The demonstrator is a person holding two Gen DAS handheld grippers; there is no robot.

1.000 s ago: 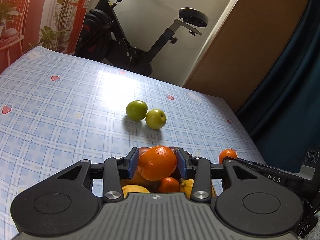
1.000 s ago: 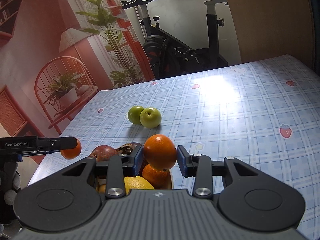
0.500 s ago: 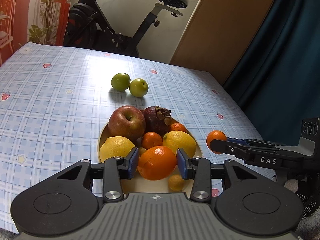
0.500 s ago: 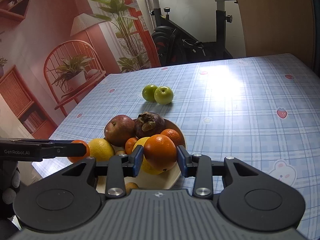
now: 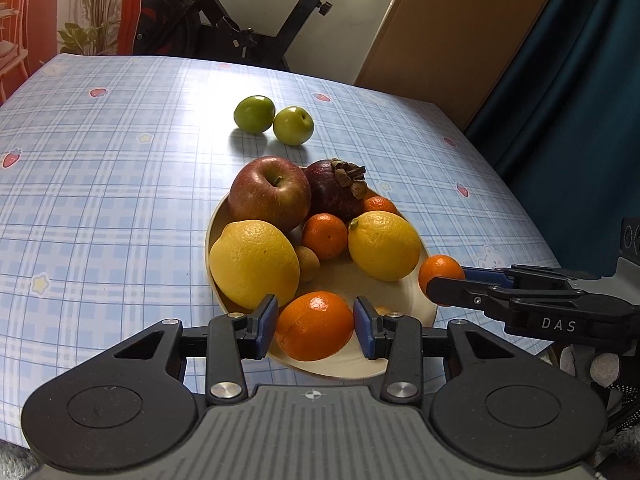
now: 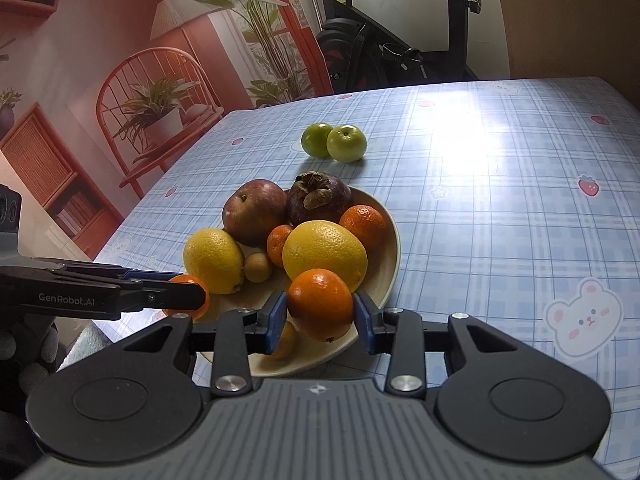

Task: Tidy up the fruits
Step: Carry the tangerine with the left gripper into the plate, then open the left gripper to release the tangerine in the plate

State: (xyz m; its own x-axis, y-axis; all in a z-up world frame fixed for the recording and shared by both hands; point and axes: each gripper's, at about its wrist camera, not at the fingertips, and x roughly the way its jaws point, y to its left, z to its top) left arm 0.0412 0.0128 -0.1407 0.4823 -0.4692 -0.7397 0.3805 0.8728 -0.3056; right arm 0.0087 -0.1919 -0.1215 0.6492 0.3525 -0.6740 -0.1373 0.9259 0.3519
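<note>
Orange fruit in both grippers: left gripper (image 5: 315, 330) clamps one orange (image 5: 315, 326) over the plate's (image 5: 416, 300) near rim; right gripper (image 6: 320, 316) clamps a second orange (image 6: 320, 304) over the same rim, alongside. Free space lies directly below the jaws. On plate: two lemons, one apple (image 5: 270, 192), one mangosteen, two tangerines, probably two small brown fruits. Off plate: two green fruits (image 5: 274, 119), beyond.
</note>
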